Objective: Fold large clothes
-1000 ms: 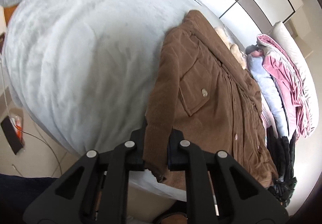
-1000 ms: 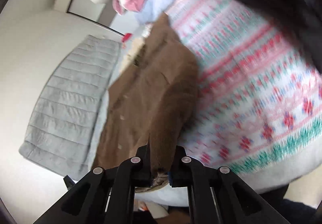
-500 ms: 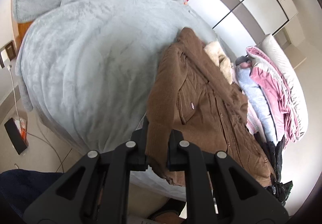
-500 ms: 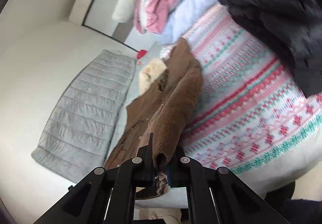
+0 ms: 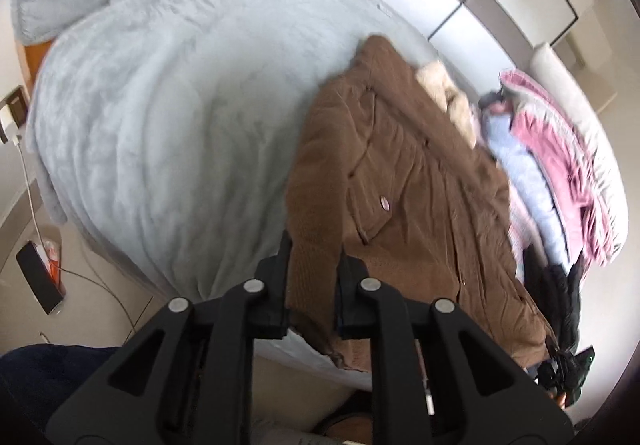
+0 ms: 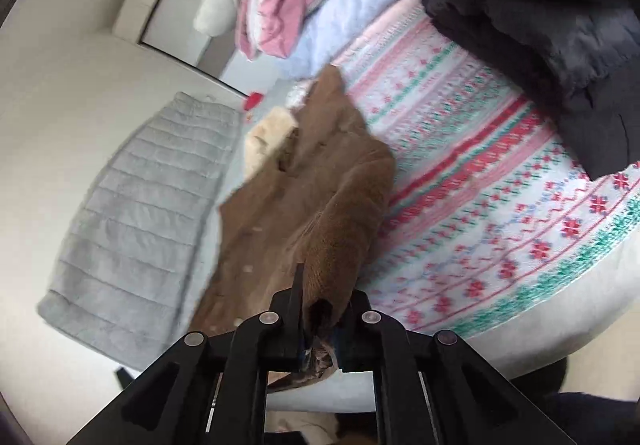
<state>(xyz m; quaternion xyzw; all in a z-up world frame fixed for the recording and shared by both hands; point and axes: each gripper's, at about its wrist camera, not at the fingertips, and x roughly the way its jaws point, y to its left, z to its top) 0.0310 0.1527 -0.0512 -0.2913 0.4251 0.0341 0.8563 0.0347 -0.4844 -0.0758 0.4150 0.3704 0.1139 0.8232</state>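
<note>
A: Biggest first. Bed with pale grey-blue plush blanket (image 5: 160, 133) fills the left wrist view from 9 to 12 o'clock. The brown padded button-front coat with cream fleece lining (image 5: 404, 181) lies along the bed's near edge, running from 6 up toward 1 o'clock.

B: Changes versus a second ago?

A: The coat has bunched up. It lay flat and smooth then; now the front is rucked and the cream lining shows at the collar. Both hem corners have lifted slightly off the bed.

B: Tongs?

A: Left tongs (image 5: 312, 285): brown hem edge between the jaws, pads pressing on it, but jaws are easing open right now. Right tongs (image 6: 322, 315): the other brown corner, a rolled cuff-like end, sits between them, still pinched, jaws likewise starting to open.

B: Meaning?

A: My read: the hold is loosening on both sides. Either a regrip or a let-go; can't tell which. No fold made yet.

B: Neighbours?

A: Pink-and-green patterned knit blanket (image 6: 480, 213) touching the coat at its 3 o'clock in the right view, black puffy garment (image 6: 532, 13) at 1 o'clock, pink and pale-blue folded pile (image 5: 552, 173) beyond.
</note>
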